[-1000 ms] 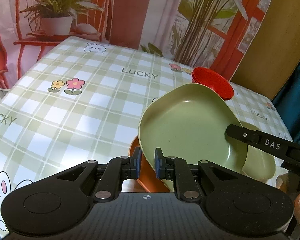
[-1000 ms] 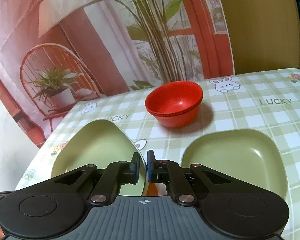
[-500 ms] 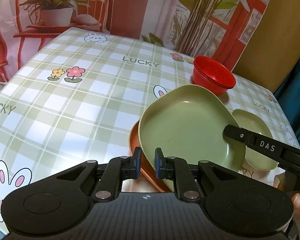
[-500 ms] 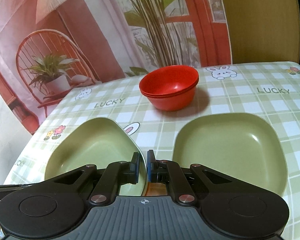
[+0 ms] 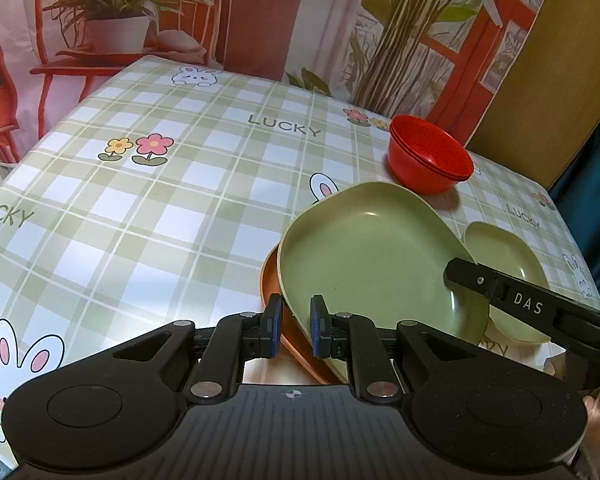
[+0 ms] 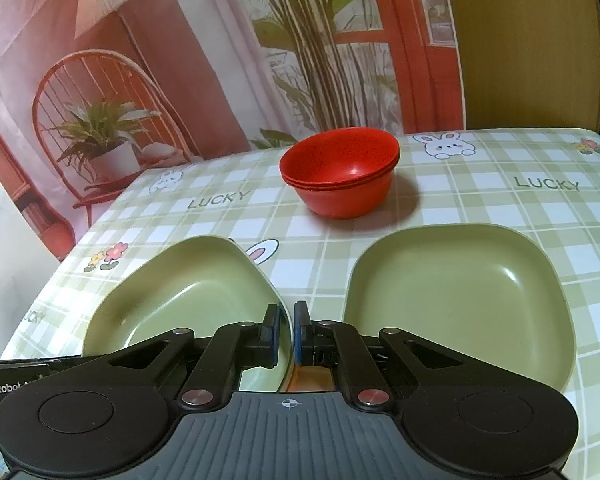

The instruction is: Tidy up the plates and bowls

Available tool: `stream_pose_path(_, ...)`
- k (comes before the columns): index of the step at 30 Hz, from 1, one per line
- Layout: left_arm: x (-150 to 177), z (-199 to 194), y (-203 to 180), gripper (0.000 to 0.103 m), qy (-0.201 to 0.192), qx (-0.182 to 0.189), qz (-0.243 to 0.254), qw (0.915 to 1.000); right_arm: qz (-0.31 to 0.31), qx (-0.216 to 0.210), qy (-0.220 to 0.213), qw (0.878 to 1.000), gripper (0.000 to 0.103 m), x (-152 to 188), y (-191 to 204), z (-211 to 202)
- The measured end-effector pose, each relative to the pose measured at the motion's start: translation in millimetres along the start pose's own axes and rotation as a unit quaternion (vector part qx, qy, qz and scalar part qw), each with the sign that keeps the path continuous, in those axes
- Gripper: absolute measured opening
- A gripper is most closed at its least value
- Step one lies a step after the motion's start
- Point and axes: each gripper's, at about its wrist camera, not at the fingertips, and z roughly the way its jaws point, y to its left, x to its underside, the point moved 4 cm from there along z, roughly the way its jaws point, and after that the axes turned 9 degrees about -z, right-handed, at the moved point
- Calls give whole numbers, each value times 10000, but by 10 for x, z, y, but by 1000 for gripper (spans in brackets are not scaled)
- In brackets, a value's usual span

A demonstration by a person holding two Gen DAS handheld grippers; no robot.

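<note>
A rounded green plate point(image 5: 372, 264) is held tilted over an orange plate point(image 5: 269, 276) at the table's near edge. My left gripper point(image 5: 296, 322) is shut on the green plate's near rim. The orange plate's rim also sits in that gap, and I cannot tell whether it is pinched. My right gripper point(image 6: 286, 330) is shut on the same green plate point(image 6: 188, 300) at its right rim; one of its fingers point(image 5: 472, 276) lies across the plate's edge. A second green plate point(image 6: 460, 304) rests flat on the table to the right. Stacked red bowls point(image 6: 340, 172) stand behind both plates.
The table point(image 5: 180, 220) wears a green checked cloth with rabbits and flowers. A printed backdrop of plants and a red chair hangs behind it, beside a brown panel point(image 5: 548, 80). The table's right edge runs just past the second green plate point(image 5: 508, 264).
The held green plate has come down flatter over the orange plate; the red bowls and the second green plate now show clear of its rim. Both grippers stay shut.
</note>
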Motion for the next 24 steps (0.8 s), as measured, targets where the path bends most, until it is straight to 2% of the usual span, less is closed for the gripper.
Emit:
stream_pose_path(18,5,0,0,17,-49,-50,67,10000,-57,0,32,10000,6,21,-2,22)
stream_pose_path(24,4,-4,-1,22,-78,-81,113,9999,-62,-4,32,10000,6,20,3,22)
